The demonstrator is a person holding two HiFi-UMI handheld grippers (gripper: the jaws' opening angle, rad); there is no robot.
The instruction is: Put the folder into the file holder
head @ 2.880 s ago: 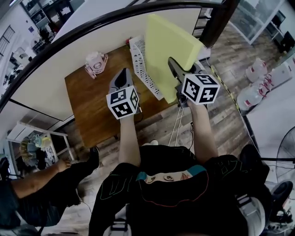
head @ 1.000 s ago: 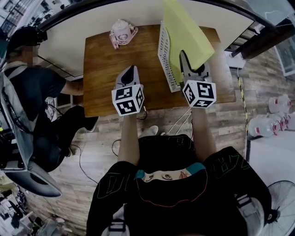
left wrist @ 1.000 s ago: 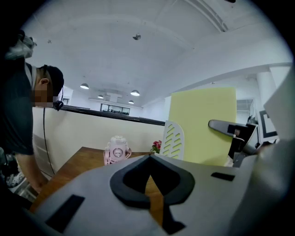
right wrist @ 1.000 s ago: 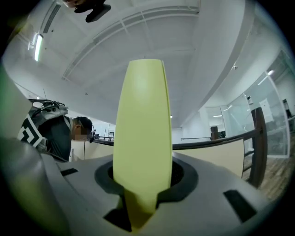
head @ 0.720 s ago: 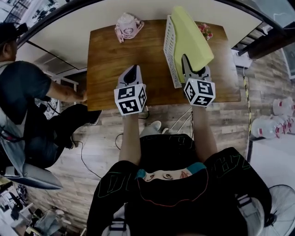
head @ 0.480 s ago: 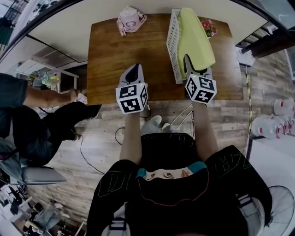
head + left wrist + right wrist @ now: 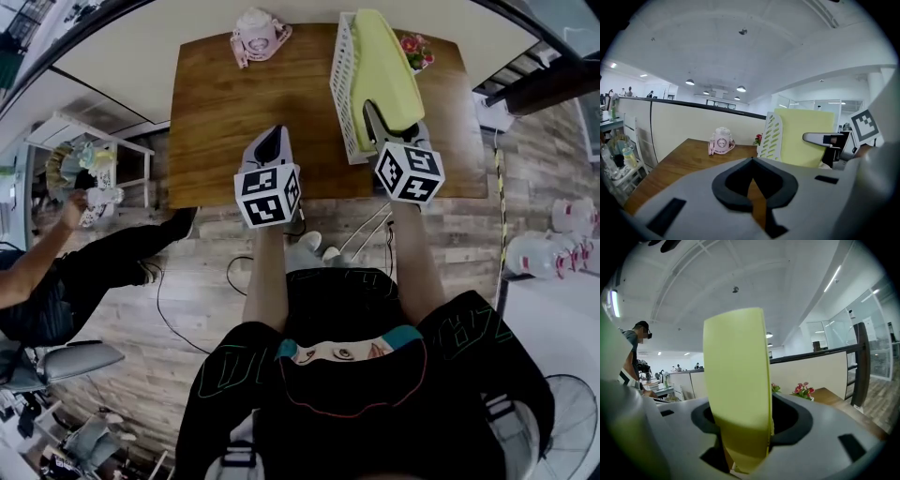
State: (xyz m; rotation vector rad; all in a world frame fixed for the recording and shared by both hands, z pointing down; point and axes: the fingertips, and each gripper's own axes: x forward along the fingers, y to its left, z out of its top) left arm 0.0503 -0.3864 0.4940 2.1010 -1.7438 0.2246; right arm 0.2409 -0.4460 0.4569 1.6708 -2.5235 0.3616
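Observation:
The yellow folder (image 7: 384, 66) stands on edge in the white slotted file holder (image 7: 343, 89) at the table's far right. My right gripper (image 7: 375, 117) is at the folder's near end, and its jaws are opening. In the right gripper view the folder (image 7: 736, 380) still passes between the jaws with dark gaps on both sides. My left gripper (image 7: 270, 141) hovers over the table's near middle, shut and holding nothing. The left gripper view shows the folder (image 7: 806, 136), the holder (image 7: 771, 138) and the right gripper (image 7: 820, 138) to its right.
A pink lidded cup (image 7: 255, 28) stands at the far edge of the wooden table (image 7: 225, 103). A small flower pot (image 7: 412, 47) sits behind the holder. A cream partition backs the table. A person's arm and legs (image 7: 75, 234) are at the left on the floor.
The folder came down from a raised tilt into the file holder, with the right gripper following it down. The left gripper stayed put. The person at the left shifted away.

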